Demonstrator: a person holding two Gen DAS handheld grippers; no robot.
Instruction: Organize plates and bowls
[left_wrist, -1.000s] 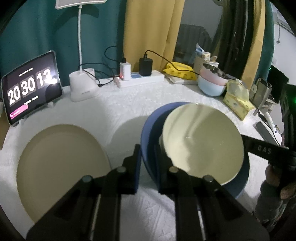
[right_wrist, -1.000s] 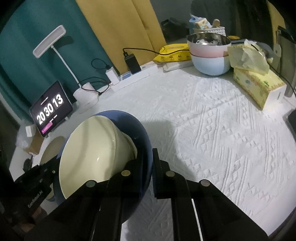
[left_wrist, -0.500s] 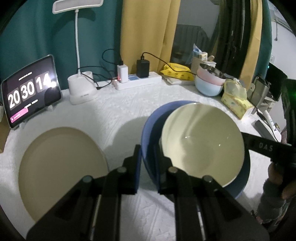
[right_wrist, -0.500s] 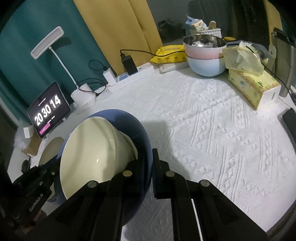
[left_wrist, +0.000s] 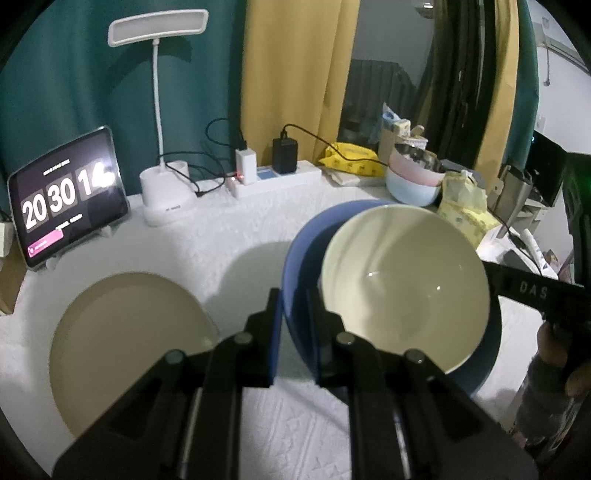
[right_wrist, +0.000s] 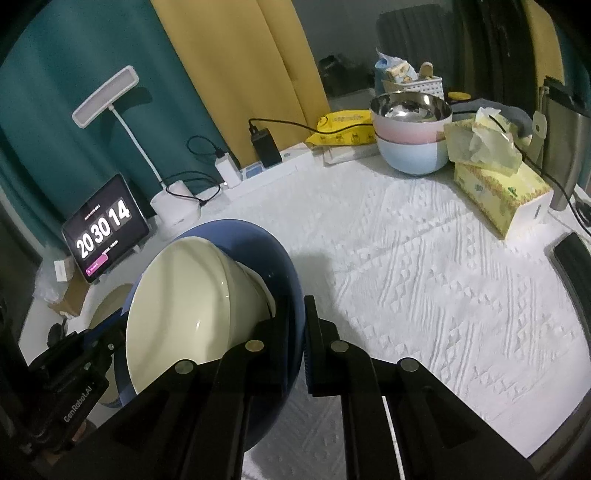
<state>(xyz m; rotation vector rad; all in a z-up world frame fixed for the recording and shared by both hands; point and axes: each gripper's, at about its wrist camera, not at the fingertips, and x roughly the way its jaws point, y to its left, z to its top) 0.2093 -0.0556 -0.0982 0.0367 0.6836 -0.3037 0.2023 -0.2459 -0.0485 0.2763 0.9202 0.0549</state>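
A cream bowl sits nested inside a larger blue bowl, and the pair is held tilted above the white tablecloth. My left gripper is shut on the blue bowl's near rim. Its opposite rim is clamped by my right gripper, also shut, whose black finger reaches in as the right gripper in the left wrist view. In the right wrist view the cream bowl leans left inside the blue bowl. A flat beige plate lies on the table to the left.
A tablet clock, a white desk lamp and a power strip line the back edge. Stacked pink and pale-blue bowls and a yellow tissue box stand at the back right. A dark phone lies at the right edge.
The clock's seconds went from 13 to 14. Both grippers keep their hold on the blue bowl and have hardly shifted.
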